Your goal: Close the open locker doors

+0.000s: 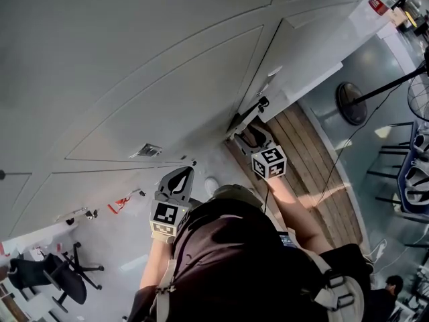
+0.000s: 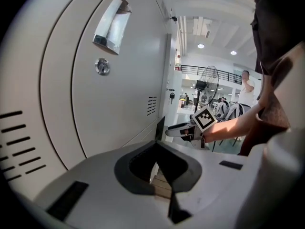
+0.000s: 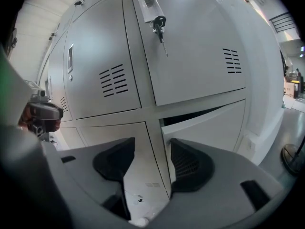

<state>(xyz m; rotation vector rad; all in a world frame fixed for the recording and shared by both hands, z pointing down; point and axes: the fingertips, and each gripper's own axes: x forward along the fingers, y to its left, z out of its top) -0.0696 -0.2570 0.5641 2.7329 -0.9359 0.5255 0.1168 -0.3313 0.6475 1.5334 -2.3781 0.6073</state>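
Note:
The lower right locker door (image 3: 209,128) stands ajar, with a dark gap along its top. My right gripper (image 3: 150,163) is open, and the door's free left edge lies between its jaws, close to the right finger (image 3: 188,163); whether it touches I cannot tell. In the head view this right gripper (image 1: 249,134) is low at the ajar door (image 1: 315,52). My left gripper (image 2: 157,144) is shut on nothing and held beside a closed locker door (image 2: 124,89). In the head view, the left gripper (image 1: 179,174) hangs to the left, away from the lockers.
A key hangs in the upper right locker's lock (image 3: 159,23). A standing fan (image 1: 352,102) and wooden floor strip (image 1: 315,159) lie to the right of the lockers. An office chair (image 1: 50,277) stands at the lower left. A person (image 2: 248,87) stands far back.

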